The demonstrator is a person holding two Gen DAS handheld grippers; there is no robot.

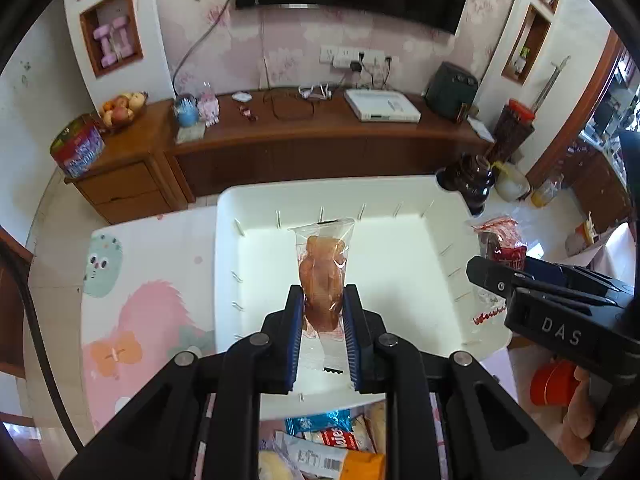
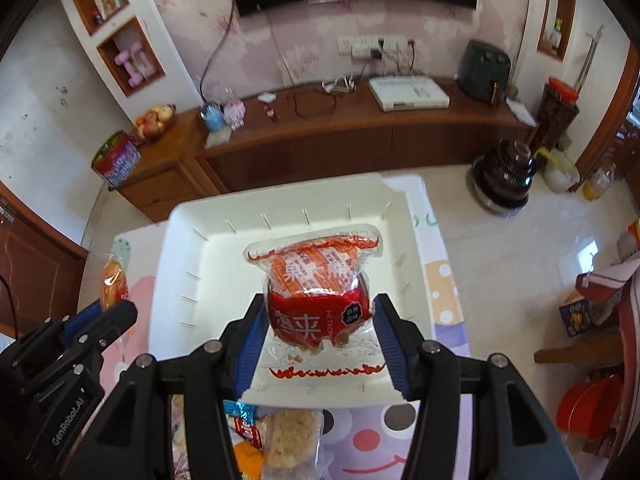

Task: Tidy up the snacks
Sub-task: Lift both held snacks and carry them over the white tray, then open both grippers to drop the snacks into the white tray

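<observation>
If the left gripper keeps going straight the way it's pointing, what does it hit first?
Probably the bare floor of the white tray; the left gripper, shut on a clear-wrapped snack, points into it. Depth is unclear.

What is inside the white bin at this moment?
The white bin shows only bare floor and slotted walls. Both packets hang above it: the clear-wrapped brown snack in the left gripper, the red packet in the right gripper. The floor beneath them is covered.

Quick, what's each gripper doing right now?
Left gripper: closed on a clear packet with a brown snack.
Right gripper: closed on a red snack bag.
</observation>
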